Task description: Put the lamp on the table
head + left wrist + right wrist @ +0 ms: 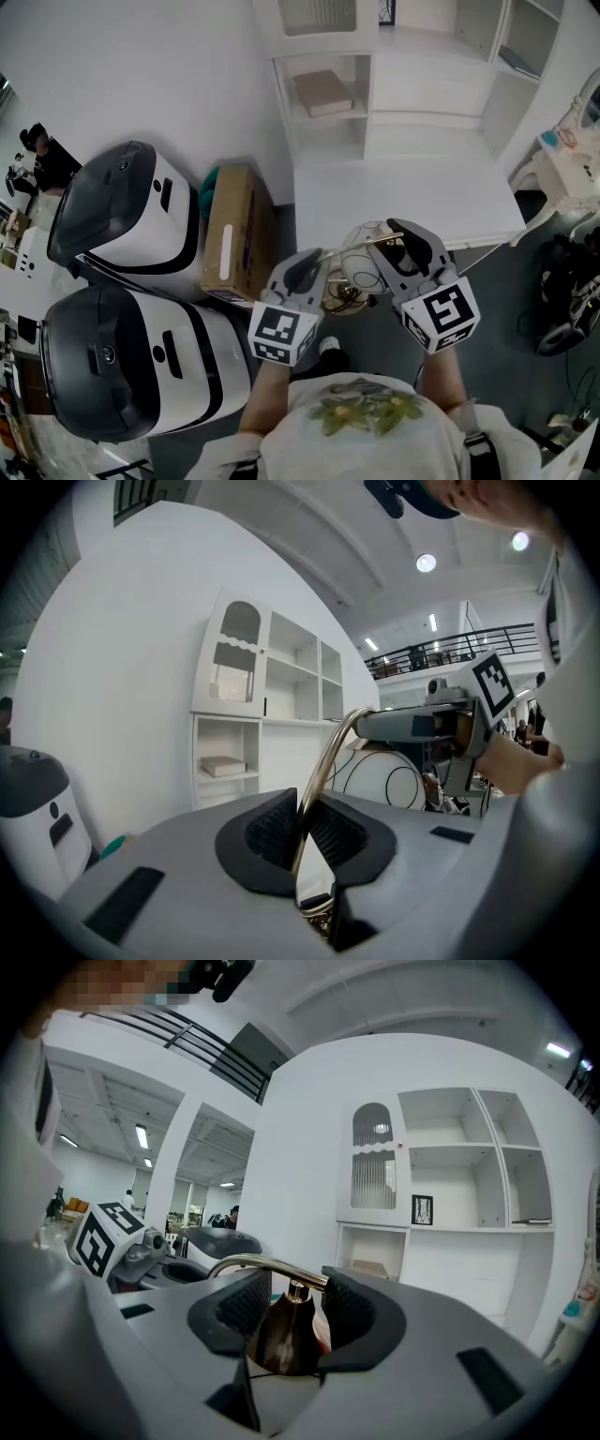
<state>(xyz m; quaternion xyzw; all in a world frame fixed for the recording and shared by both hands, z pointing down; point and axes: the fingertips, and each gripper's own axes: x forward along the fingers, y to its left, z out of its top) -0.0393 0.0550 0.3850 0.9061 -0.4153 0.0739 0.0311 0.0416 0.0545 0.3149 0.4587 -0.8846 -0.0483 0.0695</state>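
inside shelf cubby (352, 79): flat box (322, 92); left tongs (312, 265), right tongs (399, 247) clamp lamp (360, 270)

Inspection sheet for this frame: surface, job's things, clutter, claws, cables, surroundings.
Surface: white table, lamp not yet on it.
Job's things: lamp, held in the air short of the table's near edge.
Clutter: cardboard box and two white-and-black machines on the floor, left.
Grippers: left claw shut on the lamp's gold arm; right claw shut on its dark socket.
Cables: dark cord looped against the lamp's shade.
Surroundings: white shelf unit behind the table.
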